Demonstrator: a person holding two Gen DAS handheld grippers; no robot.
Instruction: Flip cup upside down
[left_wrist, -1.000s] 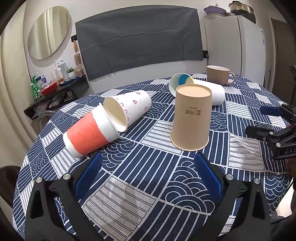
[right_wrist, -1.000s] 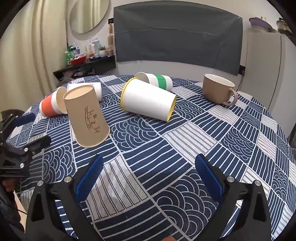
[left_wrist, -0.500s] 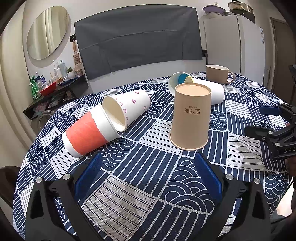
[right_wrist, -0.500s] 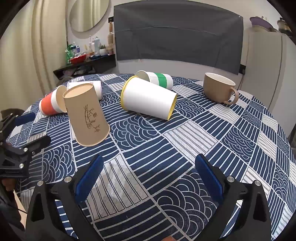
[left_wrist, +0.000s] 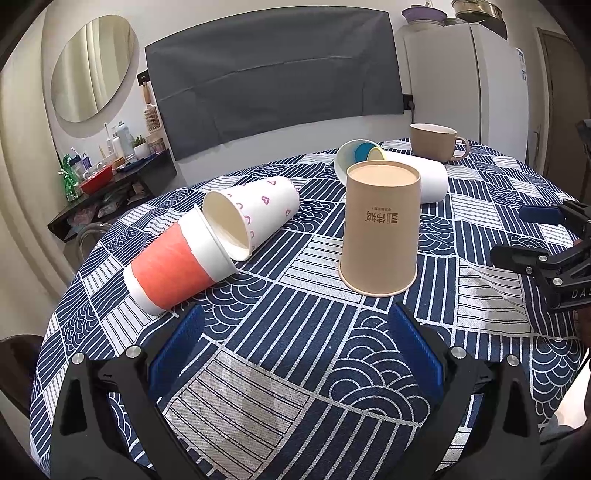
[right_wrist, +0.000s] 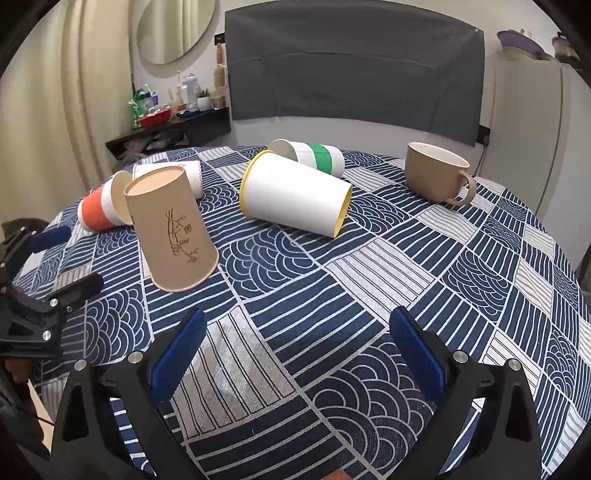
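A brown paper cup (left_wrist: 380, 229) stands upside down, rim on the tablecloth, ahead of my left gripper (left_wrist: 295, 343); it also shows in the right wrist view (right_wrist: 171, 229). My left gripper is open and empty, short of the cup. My right gripper (right_wrist: 295, 347) is open and empty, with the cup off to its left. Each gripper shows in the other's view: the right one (left_wrist: 532, 236) at the right edge, the left one (right_wrist: 48, 266) at the left edge.
On the round blue patterned table (right_wrist: 443, 277) lie an orange cup (left_wrist: 177, 262), a heart-print cup (left_wrist: 255, 214), a white cup with yellow rim (right_wrist: 295, 195) and a green-banded cup (right_wrist: 314, 157). A tan mug (right_wrist: 436, 177) stands upright at the back right.
Both grippers have drifted slightly; the brown cup stands as before. Nothing was taken hold of or let go.
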